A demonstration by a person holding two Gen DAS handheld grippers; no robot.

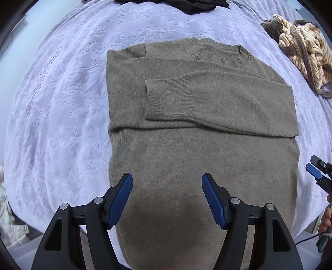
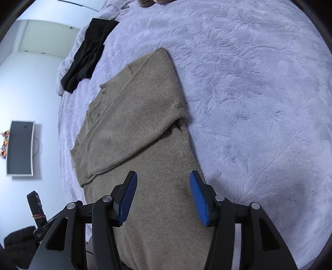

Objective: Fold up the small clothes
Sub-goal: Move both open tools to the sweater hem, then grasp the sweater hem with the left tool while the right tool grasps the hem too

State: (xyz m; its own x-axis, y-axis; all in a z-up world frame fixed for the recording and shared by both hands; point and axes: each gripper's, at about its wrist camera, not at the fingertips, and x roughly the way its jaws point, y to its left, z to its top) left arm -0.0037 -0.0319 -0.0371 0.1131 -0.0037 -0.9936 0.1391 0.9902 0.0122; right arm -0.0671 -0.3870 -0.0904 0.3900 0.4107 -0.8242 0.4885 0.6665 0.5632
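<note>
An olive-brown knit sweater [image 1: 197,124] lies flat on the lilac bedspread [image 1: 62,103], neck away from me, with both sleeves folded across the chest. My left gripper [image 1: 167,182] is open and empty above the sweater's lower part. My right gripper [image 2: 163,180] is open and empty above the lower right side of the same sweater [image 2: 141,128]. The right gripper's blue-padded tip also shows at the right edge of the left wrist view [image 1: 315,170].
A black garment [image 1: 186,5] lies at the far edge of the bed, also in the right wrist view [image 2: 87,54]. A striped cream and grey garment [image 1: 300,56] is bunched at the far right. A wall screen [image 2: 19,147] is beyond the bed's left side.
</note>
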